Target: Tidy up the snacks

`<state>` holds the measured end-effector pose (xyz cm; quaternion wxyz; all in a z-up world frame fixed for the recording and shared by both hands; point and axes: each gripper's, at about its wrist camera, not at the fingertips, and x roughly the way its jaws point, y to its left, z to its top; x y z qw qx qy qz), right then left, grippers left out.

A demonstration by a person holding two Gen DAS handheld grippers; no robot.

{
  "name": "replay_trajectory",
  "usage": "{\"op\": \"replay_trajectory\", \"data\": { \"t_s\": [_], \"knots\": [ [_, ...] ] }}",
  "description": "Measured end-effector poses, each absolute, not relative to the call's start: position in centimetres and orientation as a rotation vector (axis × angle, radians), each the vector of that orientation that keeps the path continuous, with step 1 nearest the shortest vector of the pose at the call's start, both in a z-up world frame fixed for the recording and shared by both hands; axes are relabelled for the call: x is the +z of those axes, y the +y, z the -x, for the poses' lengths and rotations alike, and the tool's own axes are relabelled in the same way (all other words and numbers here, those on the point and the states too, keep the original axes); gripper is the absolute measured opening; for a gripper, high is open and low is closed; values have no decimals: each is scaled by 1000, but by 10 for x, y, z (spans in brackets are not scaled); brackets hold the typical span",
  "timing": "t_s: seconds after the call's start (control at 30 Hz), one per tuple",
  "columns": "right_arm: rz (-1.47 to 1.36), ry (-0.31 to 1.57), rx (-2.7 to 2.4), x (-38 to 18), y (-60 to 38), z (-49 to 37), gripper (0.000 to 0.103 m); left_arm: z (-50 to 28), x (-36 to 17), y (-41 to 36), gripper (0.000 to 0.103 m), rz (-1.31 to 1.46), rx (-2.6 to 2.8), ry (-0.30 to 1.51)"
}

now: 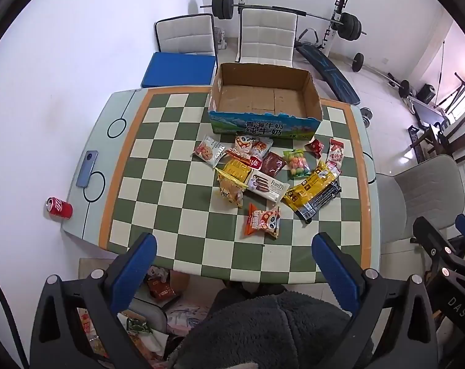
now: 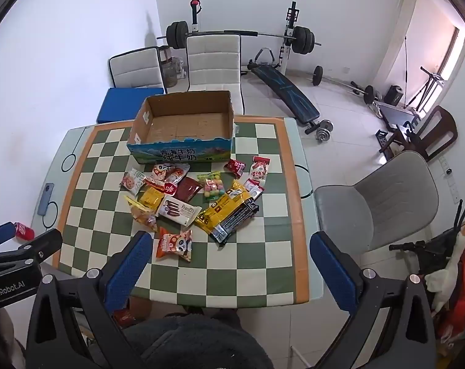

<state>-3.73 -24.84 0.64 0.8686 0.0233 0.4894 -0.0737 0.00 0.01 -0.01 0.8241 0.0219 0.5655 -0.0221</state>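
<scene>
Several snack packets lie in a loose pile in the middle of the checkered table (image 1: 158, 184) (image 2: 257, 264). Among them are a cookie packet (image 1: 208, 150) (image 2: 132, 180), a white Franzzi packet (image 1: 267, 187) (image 2: 179, 210), a yellow-and-black bag (image 1: 312, 191) (image 2: 227, 212) and an orange panda packet (image 1: 264, 220) (image 2: 174, 244) nearest me. Behind the pile stands an empty cardboard box (image 1: 264, 98) (image 2: 183, 126) with a blue printed front. My left gripper (image 1: 235, 256) and right gripper (image 2: 229, 253) hover high over the table's near edge, both open with nothing between the blue pads.
A phone (image 1: 87, 168) (image 2: 45, 199) lies at the table's left rim and a red can (image 1: 59, 207) (image 2: 24, 231) sits beyond it. White chairs (image 1: 266, 35) and a blue cushion (image 1: 178, 69) stand behind; a grey chair (image 2: 383, 203) is on the right. Gym gear fills the back.
</scene>
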Motion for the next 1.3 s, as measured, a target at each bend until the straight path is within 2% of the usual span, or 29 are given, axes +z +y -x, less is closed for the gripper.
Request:
{"op": "replay_trajectory", "data": {
  "t_s": [1.3],
  "knots": [
    [-71, 1030, -137, 10, -245, 25, 103, -2, 1, -9, 103, -40, -64, 1202]
  ]
}}
